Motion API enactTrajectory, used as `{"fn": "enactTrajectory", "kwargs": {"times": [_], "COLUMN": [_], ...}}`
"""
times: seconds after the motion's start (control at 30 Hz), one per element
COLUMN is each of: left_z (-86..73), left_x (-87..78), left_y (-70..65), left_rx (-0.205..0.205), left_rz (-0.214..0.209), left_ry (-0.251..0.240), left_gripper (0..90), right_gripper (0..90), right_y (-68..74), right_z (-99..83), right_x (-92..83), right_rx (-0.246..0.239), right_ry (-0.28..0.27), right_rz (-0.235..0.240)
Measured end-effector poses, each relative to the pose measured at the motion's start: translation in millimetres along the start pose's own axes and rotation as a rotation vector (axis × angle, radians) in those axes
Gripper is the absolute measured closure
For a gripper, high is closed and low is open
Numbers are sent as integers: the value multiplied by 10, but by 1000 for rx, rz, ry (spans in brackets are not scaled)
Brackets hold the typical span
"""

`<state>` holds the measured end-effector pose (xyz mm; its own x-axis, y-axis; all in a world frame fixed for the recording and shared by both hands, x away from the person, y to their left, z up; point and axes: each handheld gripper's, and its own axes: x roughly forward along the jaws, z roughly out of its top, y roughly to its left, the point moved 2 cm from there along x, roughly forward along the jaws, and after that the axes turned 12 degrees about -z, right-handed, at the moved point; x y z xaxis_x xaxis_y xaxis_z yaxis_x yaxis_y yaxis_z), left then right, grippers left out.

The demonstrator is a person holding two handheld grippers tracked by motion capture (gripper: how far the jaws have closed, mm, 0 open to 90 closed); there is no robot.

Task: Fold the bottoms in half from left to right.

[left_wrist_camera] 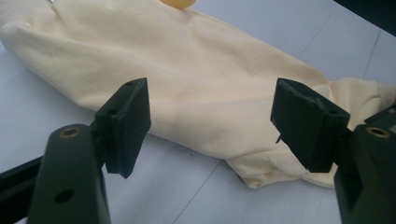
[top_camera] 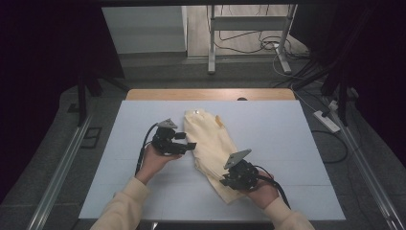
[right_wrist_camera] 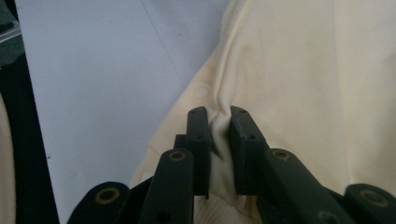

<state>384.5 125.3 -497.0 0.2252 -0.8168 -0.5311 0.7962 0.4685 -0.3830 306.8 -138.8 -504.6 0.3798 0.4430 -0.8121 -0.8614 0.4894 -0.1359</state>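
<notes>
Cream-yellow cloth, a folded garment, lies slantwise on the white table, running from its far middle down toward your right hand. One end sits near the far edge, where a small orange-yellow spot shows on the fabric; the other end reaches the near right part of the table.

Your right claw is at that near end of the garment. In the right gripper view the two black jaws stand close together with a raised fold of the cloth pinched between them, and the pads press on it from both sides, so this claw is clenched on the garment. A small round snap shows on the fabric just beyond the jaws, near the hem.

Your left claw hovers at the left edge of the garment, about halfway along it. In the left gripper view its jaws stand wide apart, released, with nothing between the pads; the cloth lies beyond and below them, and bare table shows under the near pad. I can't tell whether the tips touch the fabric.

Your sleeves match the garment's pale yellow. Past the far edge of the table you have a grey floor with cables and a metal stand.
</notes>
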Motion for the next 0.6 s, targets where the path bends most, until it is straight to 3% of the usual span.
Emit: {"fn": "enactTrajectory", "kwargs": {"times": [0.23, 0.4, 0.5, 0.6], "left_z": [-1, -1, 0, -1], "left_x": [5, 2, -2, -4], "left_y": [0, -1, -3, 0], "left_rx": [0, 1, 2, 3], "left_rz": [-1, -2, -2, -2], "left_ry": [1, 1, -1, -3], "left_gripper": [285, 285, 285, 285], "right_gripper": [793, 765, 629, 473], "right_y": [60, 133, 124, 106], "right_z": [57, 66, 50, 62], "right_x": [-73, -39, -18, -64], "right_rx": [8, -15, -8, -2], "right_ry": [-54, -48, -55, -97], "right_rz": [38, 56, 68, 37]}}
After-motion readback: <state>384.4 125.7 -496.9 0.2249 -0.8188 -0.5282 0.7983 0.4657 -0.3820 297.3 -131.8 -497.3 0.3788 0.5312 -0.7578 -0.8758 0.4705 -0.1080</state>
